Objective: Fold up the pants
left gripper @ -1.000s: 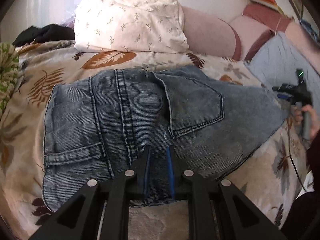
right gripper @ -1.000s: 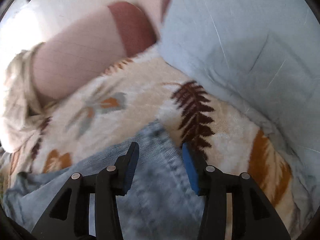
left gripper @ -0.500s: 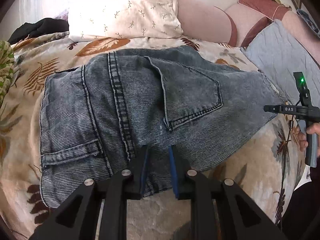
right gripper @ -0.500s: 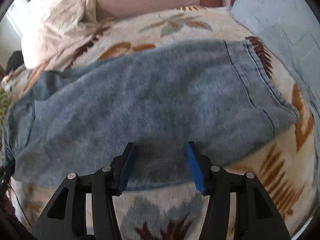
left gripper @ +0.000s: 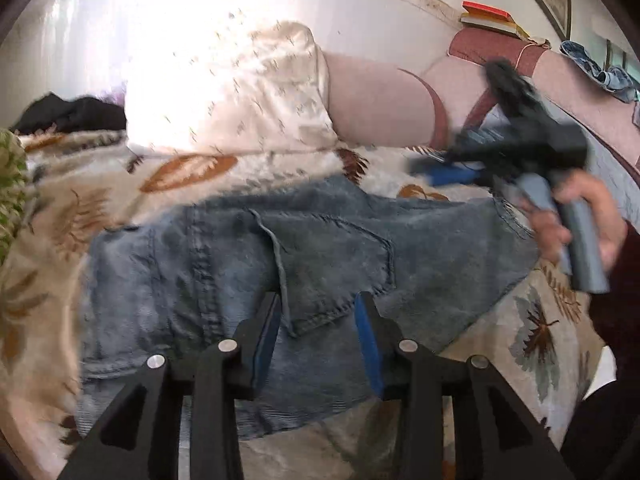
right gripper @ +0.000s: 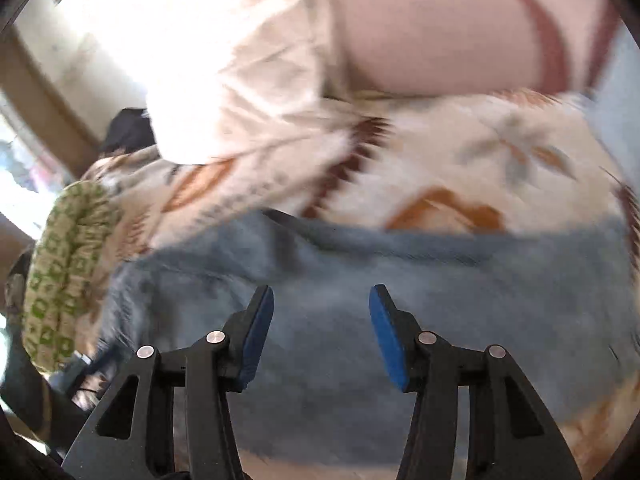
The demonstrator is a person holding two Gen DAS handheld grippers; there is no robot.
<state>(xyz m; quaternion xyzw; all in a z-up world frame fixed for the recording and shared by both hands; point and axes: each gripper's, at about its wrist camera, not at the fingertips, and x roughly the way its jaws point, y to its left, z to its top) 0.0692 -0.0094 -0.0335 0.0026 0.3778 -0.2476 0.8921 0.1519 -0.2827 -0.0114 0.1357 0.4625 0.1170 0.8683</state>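
Note:
The blue jeans (left gripper: 320, 248) lie folded across a leaf-patterned blanket (left gripper: 60, 208), back pocket up. My left gripper (left gripper: 318, 304) hovers over their near edge. Its jaws are opening and the blue pads stand apart on either side of the pocket corner, not pressing the denim. A hand holds my right gripper (left gripper: 428, 170), blurred, above the far right end of the jeans. In the right wrist view the right gripper (right gripper: 321, 292) is open over the blurred jeans (right gripper: 400, 280). Its jaws are closing slightly with nothing between the pads.
A white floral pillow (left gripper: 224, 92) and a pink bolster (left gripper: 376, 104) lie behind the jeans. A black garment (left gripper: 72, 114) and a green patterned cloth (right gripper: 64, 272) are at the left. A light blue sheet (left gripper: 616, 168) is at the right.
My left gripper's jaws have widened and let go of the jeans' near edge. My right gripper has swept left from the jeans' right end to over their middle.

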